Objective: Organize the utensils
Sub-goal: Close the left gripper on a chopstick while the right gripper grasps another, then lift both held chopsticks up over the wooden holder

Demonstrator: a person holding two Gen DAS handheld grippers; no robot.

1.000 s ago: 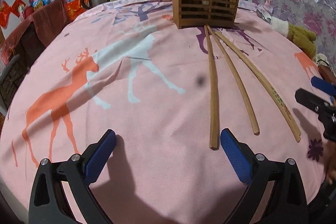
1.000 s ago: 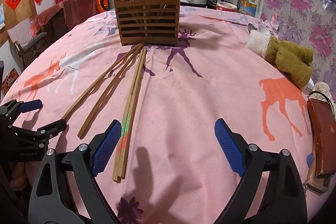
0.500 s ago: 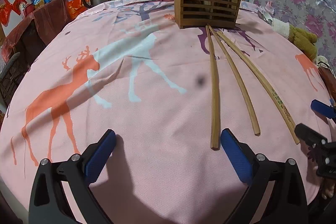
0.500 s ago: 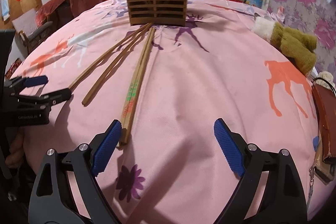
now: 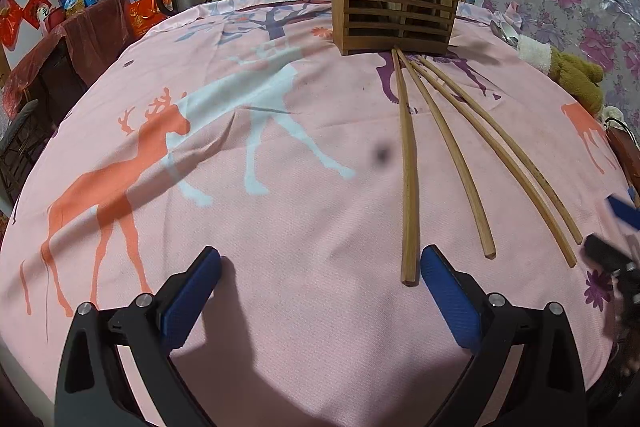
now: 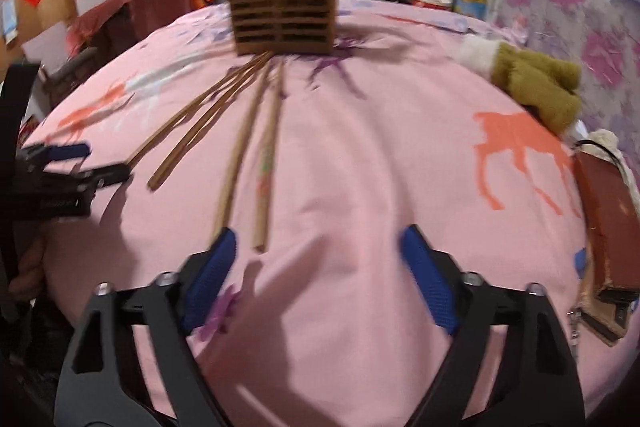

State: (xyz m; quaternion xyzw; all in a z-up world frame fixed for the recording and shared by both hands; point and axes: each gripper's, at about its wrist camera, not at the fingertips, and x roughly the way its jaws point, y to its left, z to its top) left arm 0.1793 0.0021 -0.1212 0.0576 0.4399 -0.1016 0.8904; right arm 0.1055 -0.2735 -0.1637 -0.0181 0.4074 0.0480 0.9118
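Chopsticks (image 5: 408, 167) lie loose on the pink deer-print cloth (image 5: 280, 131) that covers my desk, four of them fanned out from the foot of the slatted wooden utensil holder (image 5: 394, 13) at the far edge. Their far tips bunch together just before the holder; their near ends spread toward my edge of the desk. More chopsticks stand upright inside the holder.

My left tongs (image 5: 320, 269) hang wide open above the cloth, nothing between the blue pads. The near end of the leftmost chopstick lies just beside the inner face of the right-hand pad (image 5: 448, 291), though I cannot tell whether they touch.

My right tongs (image 6: 320, 247) are open as well, and their jaws have just been closing in. The picture from them is blurred. One chopstick with faint coloured print (image 6: 266, 163) ends between the pads, close to the left-hand one, and neither pad presses on it. Its neighbour (image 6: 236, 163) ends right at the tip of that left-hand pad (image 6: 212, 271). In the left view these tongs (image 5: 616, 231) show only as a blur at the right edge of the desk, near the ends of the two outer chopsticks.

An olive stuffed toy (image 6: 532, 83) with a white cuff lies by the right edge of the desk, and a reddish-brown case (image 6: 608, 223) nearer along that same edge.
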